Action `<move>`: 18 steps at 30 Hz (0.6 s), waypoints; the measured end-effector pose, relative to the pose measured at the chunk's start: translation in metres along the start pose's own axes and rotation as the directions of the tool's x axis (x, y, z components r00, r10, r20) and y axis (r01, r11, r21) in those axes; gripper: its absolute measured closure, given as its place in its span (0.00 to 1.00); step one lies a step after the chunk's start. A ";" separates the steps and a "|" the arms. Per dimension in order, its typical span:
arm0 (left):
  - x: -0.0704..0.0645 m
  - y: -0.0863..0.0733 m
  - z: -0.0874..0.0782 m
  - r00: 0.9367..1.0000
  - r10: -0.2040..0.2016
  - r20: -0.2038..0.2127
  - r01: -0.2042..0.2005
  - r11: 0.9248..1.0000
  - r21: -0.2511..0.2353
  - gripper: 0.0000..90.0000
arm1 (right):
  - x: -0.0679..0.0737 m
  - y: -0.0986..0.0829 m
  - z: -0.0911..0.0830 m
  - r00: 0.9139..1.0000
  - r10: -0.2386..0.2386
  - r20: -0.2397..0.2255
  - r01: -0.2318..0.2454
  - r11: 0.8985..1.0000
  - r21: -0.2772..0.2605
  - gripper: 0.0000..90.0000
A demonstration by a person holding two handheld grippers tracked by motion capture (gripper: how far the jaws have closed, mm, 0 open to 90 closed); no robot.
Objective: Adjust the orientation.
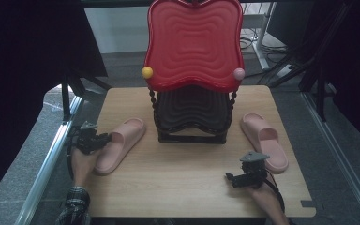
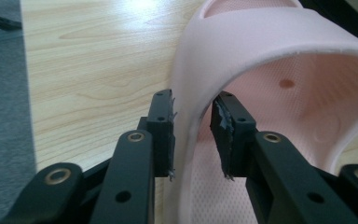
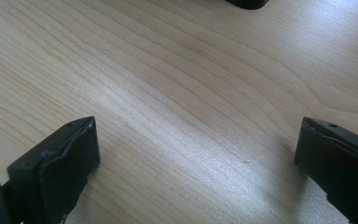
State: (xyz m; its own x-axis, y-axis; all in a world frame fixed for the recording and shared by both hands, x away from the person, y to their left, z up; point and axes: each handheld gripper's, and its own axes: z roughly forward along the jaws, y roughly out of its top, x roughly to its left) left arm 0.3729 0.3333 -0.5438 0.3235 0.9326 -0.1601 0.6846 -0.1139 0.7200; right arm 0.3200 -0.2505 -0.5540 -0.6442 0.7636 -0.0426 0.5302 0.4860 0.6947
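Note:
A pink slipper [image 1: 122,143] lies at the table's left, toe toward the far side. My left gripper [image 1: 107,138] sits at its left side. In the left gripper view my left gripper [image 2: 193,135] has one jaw outside and one inside the strap of the slipper [image 2: 279,51], pressed on the strap's edge. A second pink slipper [image 1: 265,140] lies at the right. My right gripper [image 1: 228,177] is near the front edge, left of that slipper's heel, and is open. In its own view the right gripper [image 3: 196,154] has only bare wood between its wide-spread jaws.
A two-tier rack stands mid-table at the back, with a red wavy top tray [image 1: 192,44] and a black lower tray [image 1: 192,110]. The wooden table [image 1: 183,187] ends near both hands. Metal rails and dark stands flank it.

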 end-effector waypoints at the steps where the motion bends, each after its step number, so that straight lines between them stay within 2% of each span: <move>1: 0.000 0.000 0.001 1.000 -0.004 0.004 0.004 1.000 0.001 0.79 | 0.000 0.000 0.000 1.000 -0.001 0.000 0.001 1.000 0.000 0.00; 9: -0.001 0.001 0.005 0.999 0.010 -0.034 -0.009 1.000 0.015 0.90 | 0.000 0.000 0.000 1.000 -0.003 0.000 0.003 1.000 -0.001 0.00; 12: -0.003 0.002 0.006 0.998 0.029 -0.057 -0.028 0.999 0.016 0.92 | 0.000 0.000 0.000 1.000 -0.004 0.001 0.004 1.000 -0.002 0.00; 15: -0.004 0.003 0.007 0.997 0.033 -0.075 -0.033 0.999 0.004 0.93 | 0.000 0.000 0.000 1.000 -0.002 0.000 0.002 1.000 0.000 0.00; 18: -0.004 0.003 0.007 0.997 0.018 -0.077 -0.020 1.000 -0.023 0.93 | 0.000 0.000 0.000 1.000 -0.001 0.000 0.001 1.000 0.000 0.00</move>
State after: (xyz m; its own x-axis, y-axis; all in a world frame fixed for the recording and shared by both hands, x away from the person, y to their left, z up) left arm 0.3779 0.3269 -0.5459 0.2844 0.9540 -0.0947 0.6631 -0.1244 0.7381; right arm 0.3200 -0.2505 -0.5540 -0.6449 0.7630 -0.0435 0.5293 0.4870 0.6948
